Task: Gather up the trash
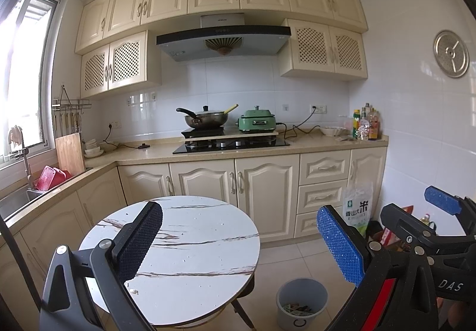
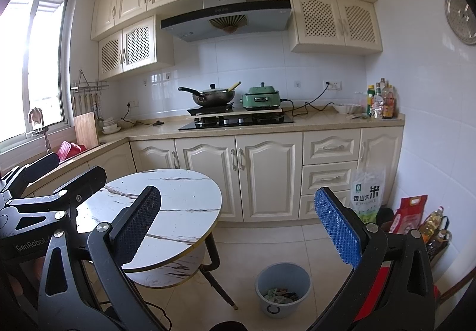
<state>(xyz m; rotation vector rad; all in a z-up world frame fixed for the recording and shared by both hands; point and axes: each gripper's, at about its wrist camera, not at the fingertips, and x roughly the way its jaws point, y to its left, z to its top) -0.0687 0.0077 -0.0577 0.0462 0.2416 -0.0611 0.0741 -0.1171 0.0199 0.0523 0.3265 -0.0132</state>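
Note:
A grey bin (image 1: 301,302) stands on the tiled floor to the right of a round white marble table (image 1: 190,244); it also shows in the right wrist view (image 2: 282,289), with several wrappers lying inside. A small scrap (image 1: 134,291) lies near the table's front edge. My left gripper (image 1: 241,241) is open and empty, held above the table's near side. My right gripper (image 2: 238,227) is open and empty, above the floor between the table (image 2: 184,212) and the bin. Each gripper shows at the edge of the other's view.
Cream base cabinets (image 1: 264,191) and a counter with a hob, wok (image 1: 205,118) and green cooker (image 1: 257,121) run behind the table. A rice bag (image 2: 367,195), food bags and oil bottles (image 2: 434,222) stand in the right floor corner. A sink (image 1: 17,200) lies at left.

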